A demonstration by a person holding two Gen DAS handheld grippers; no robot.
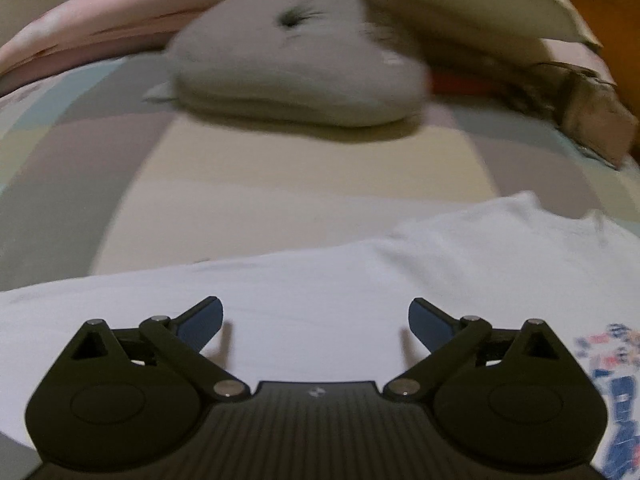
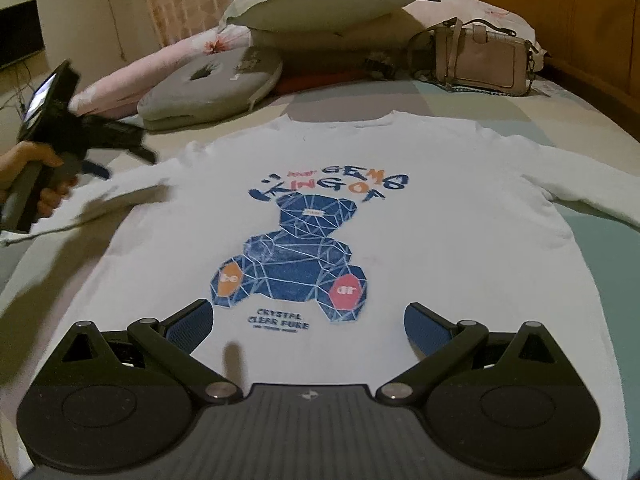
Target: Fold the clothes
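A white long-sleeved shirt (image 2: 420, 224) with a blue bear print (image 2: 296, 260) lies flat and face up on the bed, sleeves spread out to both sides. My right gripper (image 2: 309, 320) hovers open over the shirt's lower hem, nothing between its blue pads. My left gripper (image 1: 315, 320) is open above the shirt's left sleeve (image 1: 280, 280), holding nothing. In the right wrist view the left gripper (image 2: 120, 152) shows at the far left, held by a hand (image 2: 32, 168) above that sleeve.
A grey cushion (image 2: 208, 88) and pink bedding (image 2: 132, 76) lie beyond the shirt, a large pillow (image 2: 320, 0) behind them. A beige handbag (image 2: 484, 60) stands at the back right. The bedspread (image 1: 280, 184) has pastel patches. A wooden wall (image 2: 580, 20) runs along the right.
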